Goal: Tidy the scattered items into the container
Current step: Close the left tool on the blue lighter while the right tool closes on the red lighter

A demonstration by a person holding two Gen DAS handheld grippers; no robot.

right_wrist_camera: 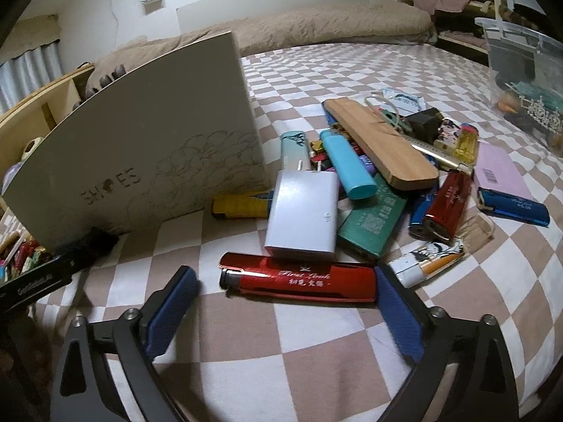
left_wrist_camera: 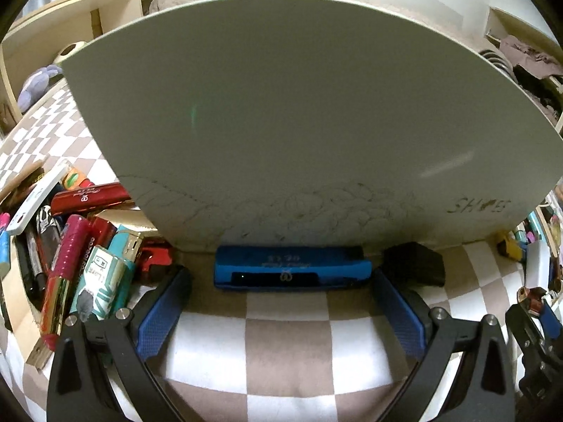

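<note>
Left hand-held gripper: nearest the left wrist camera, jaws spread wide, nothing between the pads, over the checked bedspread.
Blue lighter: lies crosswise just ahead of the left fingertips, apart from both pads, against the foot of the upright lid.
Shoe-box lid: pale, standing on edge, printed "SHOES" with a flower line drawing; it fills most of the left wrist view.
Black block: beside the blue lighter, at the lid's foot.
Container: open box at the left of the lid, already holding many lighters and pens.
Right hand-held gripper: jaws wide apart, gripping nothing.
Red lighter: lies crosswise on the bed between the right fingertips; the pad on the right side looks to be at its end, the other pad is clear of it.
Scattered pile: on the bed beyond the red lighter, with a white charger, a turquoise lighter, a wooden case and a green pack.
Clear bin: far right, on the bed.
</note>
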